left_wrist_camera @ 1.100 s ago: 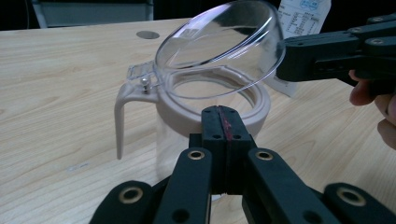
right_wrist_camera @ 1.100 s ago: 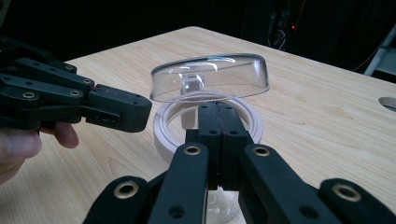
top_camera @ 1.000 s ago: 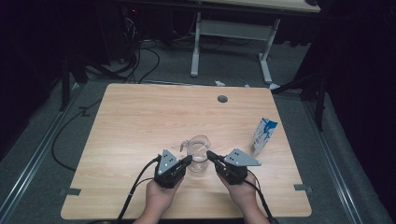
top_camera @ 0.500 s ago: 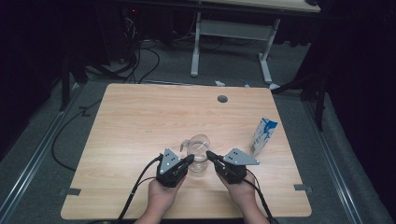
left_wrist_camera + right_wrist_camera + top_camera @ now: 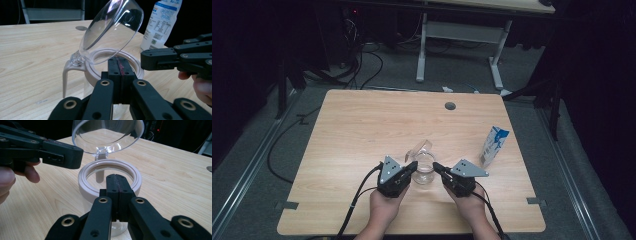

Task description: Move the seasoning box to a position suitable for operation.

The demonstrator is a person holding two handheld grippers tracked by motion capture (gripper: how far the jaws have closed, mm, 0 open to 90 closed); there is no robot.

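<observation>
1. A clear jar point(image 5: 423, 170) with its hinged lid point(image 5: 112, 30) tipped open stands on the desk point(image 5: 362, 130).
2. The left gripper point(image 5: 411, 167) and right gripper point(image 5: 437, 167) flank the jar's rim, jaws pressed together, holding nothing.

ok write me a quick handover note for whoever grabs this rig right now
Left claw: shut, holding nothing, its tip at the near left of the jar's rim.
Right claw: shut, holding nothing, its tip at the near right of the rim.
Jar: clear, with a pale rim, upright on the table near its front edge, between the two claws.
Lid: clear dome, hinged, flipped up and tilted back, so the jar is open.
Carton: upright to the right, untouched.
Done: lid is up.
Left: probably the carton next; that is a guess.
</observation>
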